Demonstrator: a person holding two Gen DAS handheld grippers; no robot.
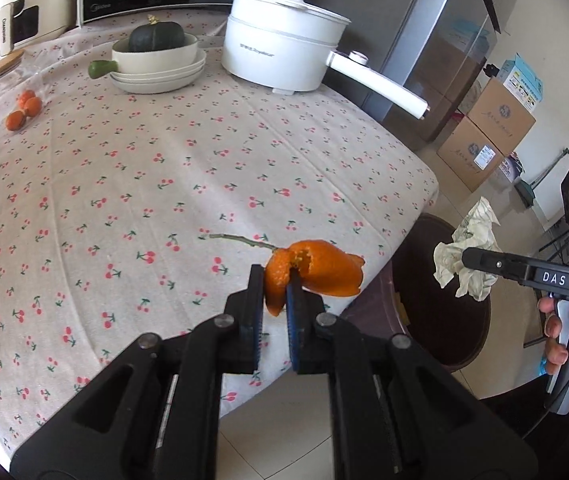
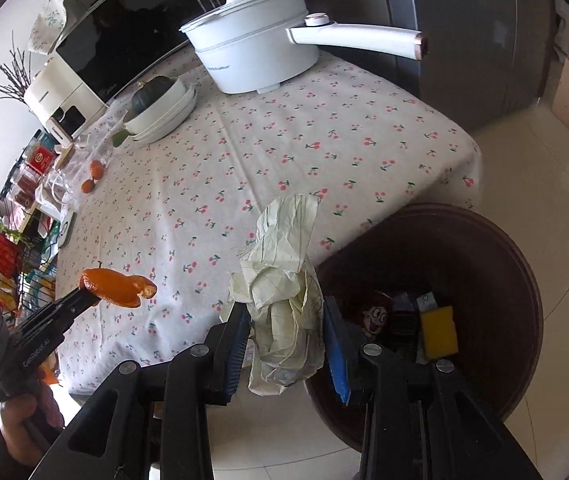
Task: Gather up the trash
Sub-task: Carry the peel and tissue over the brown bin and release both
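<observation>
The left claw (image 1: pixel 275 280) was pinching a curled piece of orange citrus peel (image 1: pixel 312 270), held in the air above the near edge of the bench (image 1: pixel 164 168) with its cherry-printed cloth, to the left of the round dark-brown plastic trash bin (image 2: pixel 524 280). The right claw (image 2: pixel 286 332) was closed on a crumpled wad of pale paper wrapping (image 2: pixel 284 280), which hung beside the bin's rim, between bench edge and bin mouth. Inside the bin lay a yellow sponge-like block (image 2: pixel 438 330) and other scraps. Both pieces looked light and limp: the peel was likely soft, slightly slick and apt to tear, best gripped across its thick middle fold; the paper would crush and spring, so its bunched core seemed the safest hold. A thin green stem (image 1: pixel 240 239) lay on the bench, further from the bin than the peel.
</observation>
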